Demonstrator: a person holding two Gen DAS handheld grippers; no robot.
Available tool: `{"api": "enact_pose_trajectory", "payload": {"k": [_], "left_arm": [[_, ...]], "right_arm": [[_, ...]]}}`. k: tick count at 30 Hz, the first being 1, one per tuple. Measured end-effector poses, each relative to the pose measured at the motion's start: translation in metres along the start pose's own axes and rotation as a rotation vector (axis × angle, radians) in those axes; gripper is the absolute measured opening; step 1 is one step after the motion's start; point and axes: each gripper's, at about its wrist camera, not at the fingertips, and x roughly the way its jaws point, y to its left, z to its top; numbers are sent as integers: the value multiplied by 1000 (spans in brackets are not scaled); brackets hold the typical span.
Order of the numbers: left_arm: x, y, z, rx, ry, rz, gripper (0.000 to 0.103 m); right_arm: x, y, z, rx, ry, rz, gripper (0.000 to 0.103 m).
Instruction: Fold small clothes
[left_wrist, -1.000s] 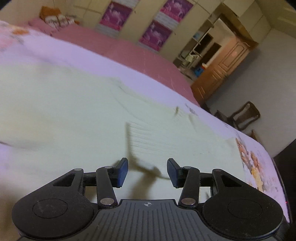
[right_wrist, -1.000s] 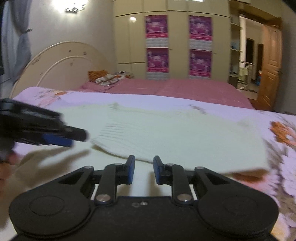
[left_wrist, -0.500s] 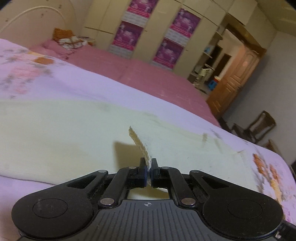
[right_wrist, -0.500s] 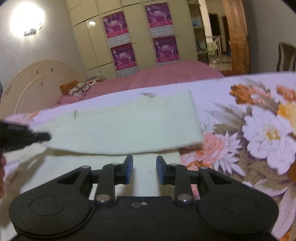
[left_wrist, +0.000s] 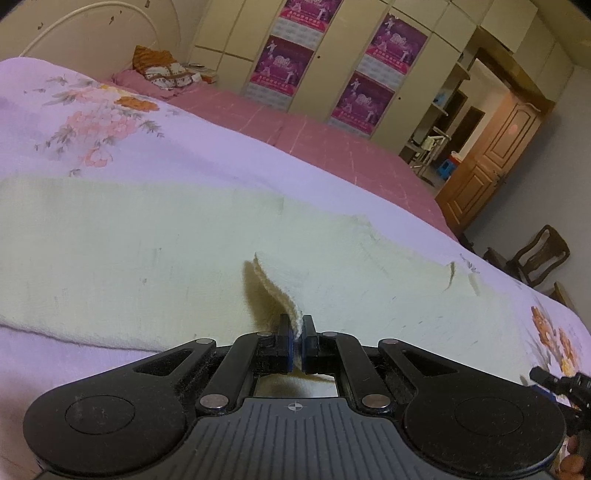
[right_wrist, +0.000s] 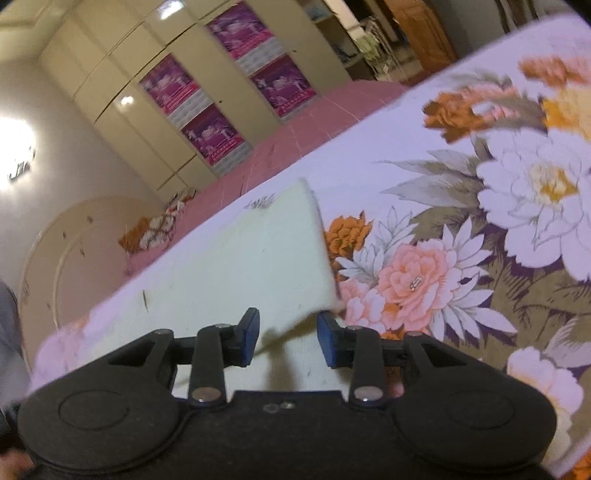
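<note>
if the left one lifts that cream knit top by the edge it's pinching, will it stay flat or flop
Likely flop: the pinched edge of the cream knit top already curls limply up into the left hand-held gripper. It probably drapes and drags, since the rest lies slack on the floral bedspread. The right hand-held gripper is open, supporting nothing.

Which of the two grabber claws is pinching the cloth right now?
The left gripper. Its jaws are shut on a raised fold of the cream garment, while the right gripper stands open at the garment's corner, gripping nothing.
</note>
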Motion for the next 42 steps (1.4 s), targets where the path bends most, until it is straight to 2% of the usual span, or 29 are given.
{"api": "enact_pose_trajectory", "payload": {"k": [2, 3, 4, 5, 6, 15, 18, 19, 20, 21, 23, 25, 27, 28, 29, 31, 32, 33, 34, 36, 37, 38, 40, 42], "left_arm": [[-4, 4, -3, 1, 3, -1, 4], [-3, 4, -2, 3, 4, -1, 4], [-3, 5, -2, 5, 4, -2, 4], [-3, 5, -2, 10, 1, -2, 4], [-4, 3, -2, 23, -3, -1, 4], [-3, 1, -6, 105, -11, 36, 6], [-16, 8, -7, 112, -48, 107, 21], [-24, 8, -8, 129, -80, 157, 30], [-33, 6, -8, 154, -119, 185, 32], [-38, 3, -7, 166, -140, 173, 32], [-36, -11, -7, 188, -133, 120, 32], [-24, -37, -13, 262, -104, 82, 33], [-10, -56, -21, 315, -68, 55, 48], [-5, -61, -25, 338, -63, 62, 59], [0, -61, -29, 357, -62, 91, 60], [-3, -49, -30, 345, -73, 109, 60], [-7, -40, -29, 328, -86, 121, 60], [-10, -35, -26, 323, -96, 164, 60], [-12, -33, -23, 311, -109, 191, 60], [-14, -33, -17, 265, -126, 142, 60], [-11, -41, -16, 269, -126, 119, 60], [-7, -54, -17, 295, -126, 98, 60], [4, -76, -19, 352, -106, 77, 60], [16, -84, -17, 349, -97, 83, 60]], "right_arm": [[4, -7, 4, 58, -2, 21, 33], [5, -9, 4, 66, -5, 22, 25], [7, -10, 5, 61, -5, 10, 10], [10, -11, 5, 52, 2, -8, 5], [11, -12, 5, 51, 3, -6, 5], [14, -9, -1, 1, 1, -25, 3], [10, -5, 1, -45, 19, -42, 3], [6, -2, 1, -76, 24, -49, 10], [-4, 5, 2, -132, 6, -67, 16], [-14, 12, 3, -193, -32, -67, 22], [-21, 25, 4, -293, -81, -65, 21], [-10, 38, 6, -350, -67, -58, 18], [9, 54, 0, -416, -33, -47, 17], [19, 62, -5, -467, -8, -39, 17], [26, 67, -11, -512, 15, -42, 16], [36, 65, -17, -588, 46, -100, 14], [34, 55, -14, -583, 34, -128, 13], [29, 45, -9, -560, 23, -134, 11], [25, 37, -1, -540, 17, -141, 5], [25, 38, 8, -540, -10, -143, 7], [29, 45, 13, -558, -40, -136, 19], [35, 50, 15, -569, -58, -122, 21], [56, 61, 27, -559, -63, -97, 21], [78, 69, 37, -558, -68, -93, 22]]}}
